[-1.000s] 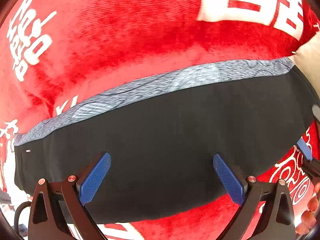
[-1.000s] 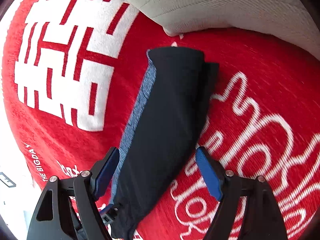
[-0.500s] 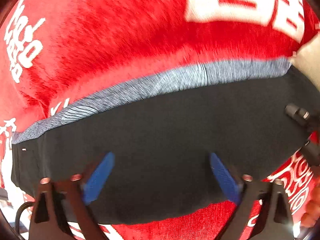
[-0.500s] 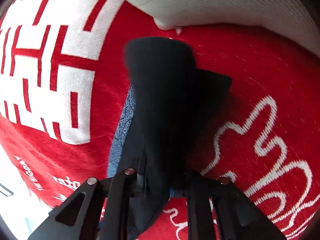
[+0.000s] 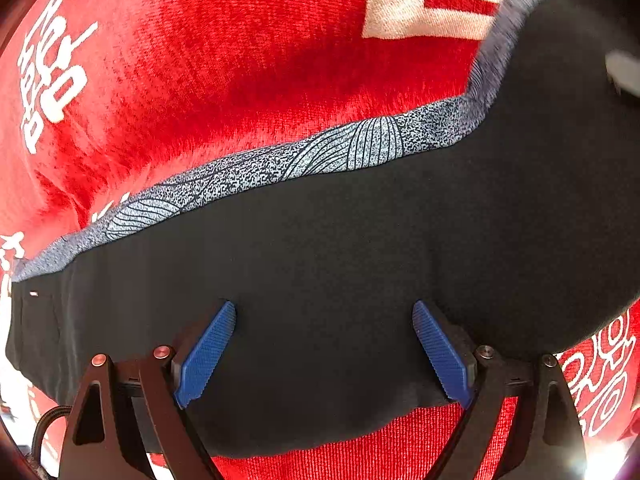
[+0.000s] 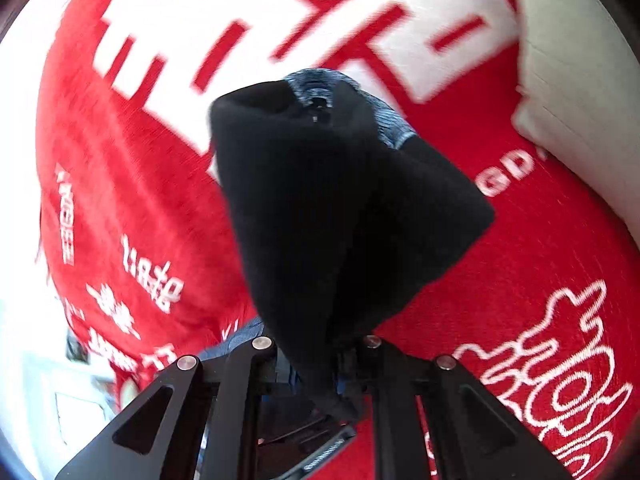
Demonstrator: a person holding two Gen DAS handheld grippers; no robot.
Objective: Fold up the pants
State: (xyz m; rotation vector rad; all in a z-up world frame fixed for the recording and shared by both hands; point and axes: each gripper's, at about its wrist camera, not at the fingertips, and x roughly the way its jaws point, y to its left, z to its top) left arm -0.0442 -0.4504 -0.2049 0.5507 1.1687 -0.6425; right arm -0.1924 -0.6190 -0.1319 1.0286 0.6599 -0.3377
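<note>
- Firstly, in the left wrist view, the left gripper (image 5: 324,354) hung over the black pants (image 5: 340,280) with its blue pads (image 5: 206,354) spread wide apart and pressing on nothing.
- The pants lay as a long band from 9 o'clock to 3 o'clock on the red blanket (image 5: 240,60), and their grey patterned stripe (image 5: 280,164) ran along the upper edge.
- Toward 1 o'clock the cloth rose up from the blanket and looked blurred.
- Next, in the right wrist view, the right gripper (image 6: 320,364) was closed on the pants (image 6: 332,216); its jaws had just been closing, with the cloth between them.
- The pinched end stood up toward 12 o'clock over the blanket (image 6: 540,260), with a bit of the grey stripe (image 6: 384,120) at the top.
- A white cushion (image 6: 572,92) lay at 2 o'clock.
</note>
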